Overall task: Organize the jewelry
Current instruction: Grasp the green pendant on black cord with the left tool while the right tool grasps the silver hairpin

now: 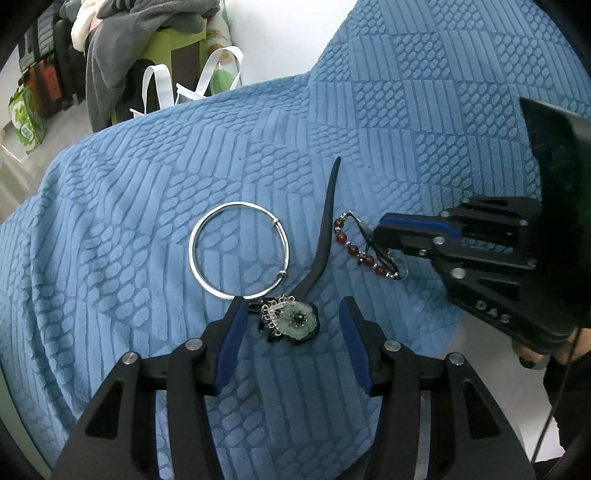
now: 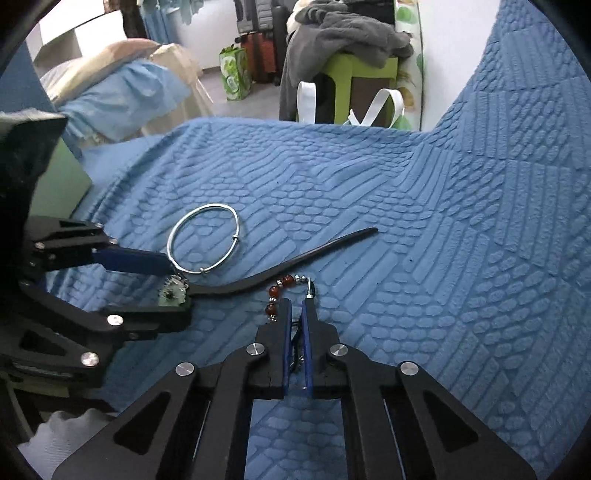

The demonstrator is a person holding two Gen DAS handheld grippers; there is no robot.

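A: Where's the jewelry rn?

B: All on the blue quilt (image 1: 147, 184). Red bead bracelet (image 1: 354, 251) sits to the right, and the right gripper (image 2: 296, 306) is clamped on it – jaws narrow, beads and cord pinched between the blue pads (image 2: 285, 343). A few beads curl out past the tips on the left side.

A: And the left one?

B: Left gripper (image 1: 291, 317) is abt half wide, holding nothing. It straddles the green flower end of the black hair stick (image 1: 325, 229); flower (image 1: 298, 320) lies between the fingers, can't tell if either pad touches it.

A: Other pcs?

B: Silver bangle (image 1: 238, 249) lies flat just left of the stick, its near edge by the left gripper's left finger (image 1: 231, 339). The stick runs from the flower away to the far side, between bangle and bracelet.

A: Bkgd?

B: Beyond the quilt's far edge: a bag w/ white handles (image 2: 351, 107), grey clothes (image 2: 343, 33) heaped on a green stool (image 2: 369, 70), a green shopping bag (image 2: 234, 72) on the floor.
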